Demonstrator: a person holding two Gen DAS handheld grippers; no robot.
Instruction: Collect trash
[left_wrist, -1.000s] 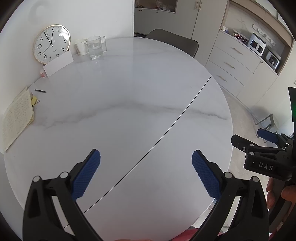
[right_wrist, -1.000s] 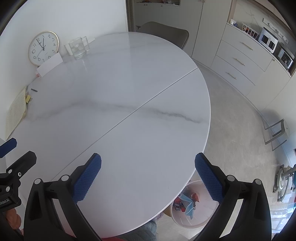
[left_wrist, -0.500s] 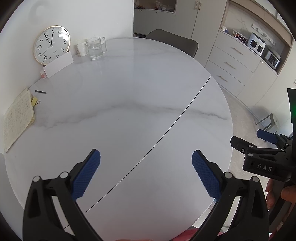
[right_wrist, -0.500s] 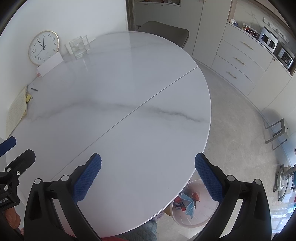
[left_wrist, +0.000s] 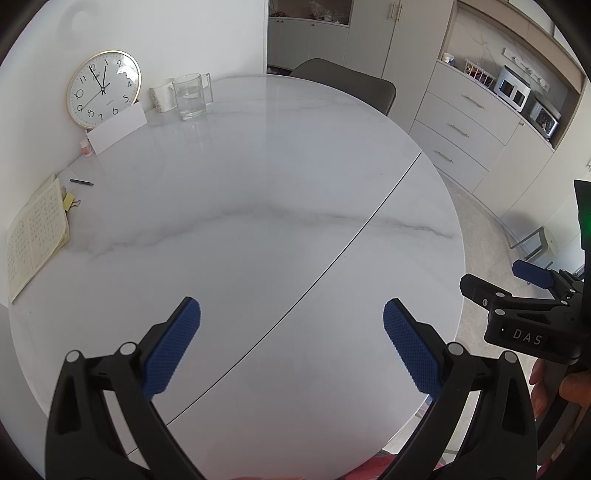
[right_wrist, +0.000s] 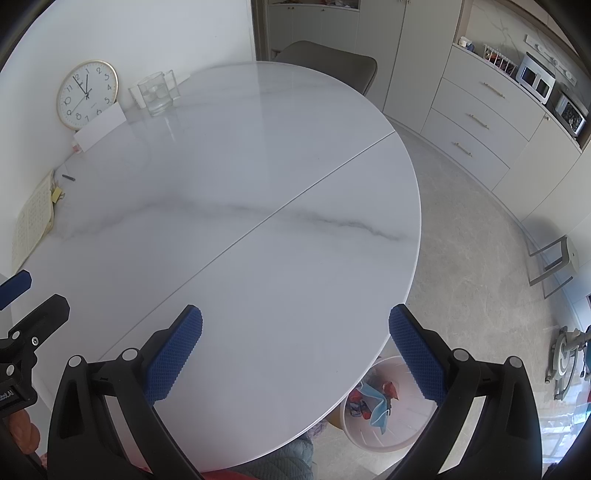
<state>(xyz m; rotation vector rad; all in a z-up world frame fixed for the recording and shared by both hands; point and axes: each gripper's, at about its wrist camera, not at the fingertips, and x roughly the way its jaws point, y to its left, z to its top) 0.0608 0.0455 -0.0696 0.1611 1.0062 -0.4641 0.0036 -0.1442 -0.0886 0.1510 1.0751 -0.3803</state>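
Both claws, left claw (left_wrist: 291, 339) and right claw (right_wrist: 295, 343), spread wide over the table (right_wrist: 258, 166); trash lies crumpled in the bin (right_wrist: 369, 435).

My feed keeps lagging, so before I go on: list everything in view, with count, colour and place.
table: 1, white marble, round, centre
wall clock: 1, gold rim, leaning at the wall, far left
white card: 1, in front of the clock
mug: 1, white, beside the pitcher
glass pitcher: 1, clear, far side
pen: 1, dark, left edge
notebook: 1, cream, left edge
chair: 1, grey, behind the table
trash bin: 1, pale pink, on the floor by the table's near right edge, wrappers inside
drawer cabinet: 1, beige, right wall
left hand-held gripper: 1, black, blue pads, open, empty
right hand-held gripper: 1, same, open, empty
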